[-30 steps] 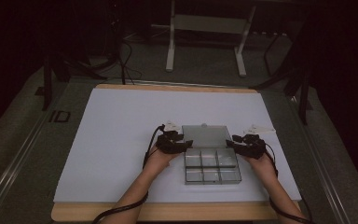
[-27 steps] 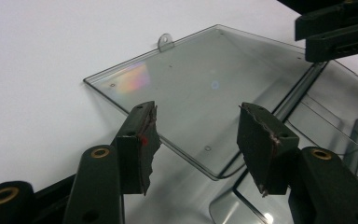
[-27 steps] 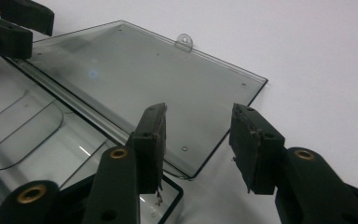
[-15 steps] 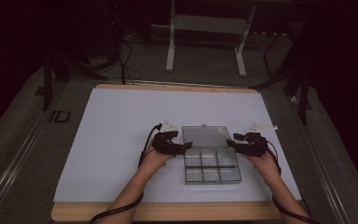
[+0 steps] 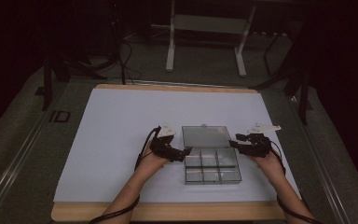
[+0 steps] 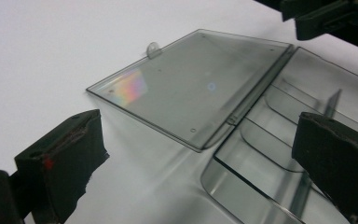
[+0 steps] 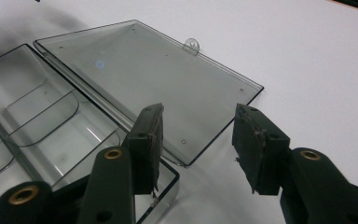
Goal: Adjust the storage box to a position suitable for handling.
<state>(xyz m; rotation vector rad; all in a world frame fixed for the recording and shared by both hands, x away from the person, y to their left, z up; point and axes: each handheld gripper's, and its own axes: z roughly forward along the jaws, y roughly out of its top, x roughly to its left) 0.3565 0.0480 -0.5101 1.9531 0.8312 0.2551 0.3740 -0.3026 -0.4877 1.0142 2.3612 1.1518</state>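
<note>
Compartments of a clear plastic organizer box [image 5: 212,166] lie open on the white table [image 5: 121,121], near the front edge, between the two hands. Its lid [image 5: 205,136] is folded fully back and rests flat on the table behind the tray, joined to it by the hinge. A small latch tab [image 6: 153,47] stands on the far edge of the lid. All the compartments look empty.

The left hand-held gripper [image 5: 182,153] is just beside the left rear corner of the box, close to the hinge. Its jaws stand wide apart and hold nothing; in the left gripper view one pad is over the bare table and the other over the tray. The right hand-held gripper [image 5: 235,143] is at the right rear corner. Its jaws are about half open, also empty, and in the right gripper view they point at the near corner of the lid without touching it.

I judge that the step in hand is to take the lid in order to close the box. The next move would call for bringing one jaw under the thin lid edge, which lies flat on the table, pinching it gently, and then swinging it over the hinge while the other hand-held gripper steadies the tray.
</note>
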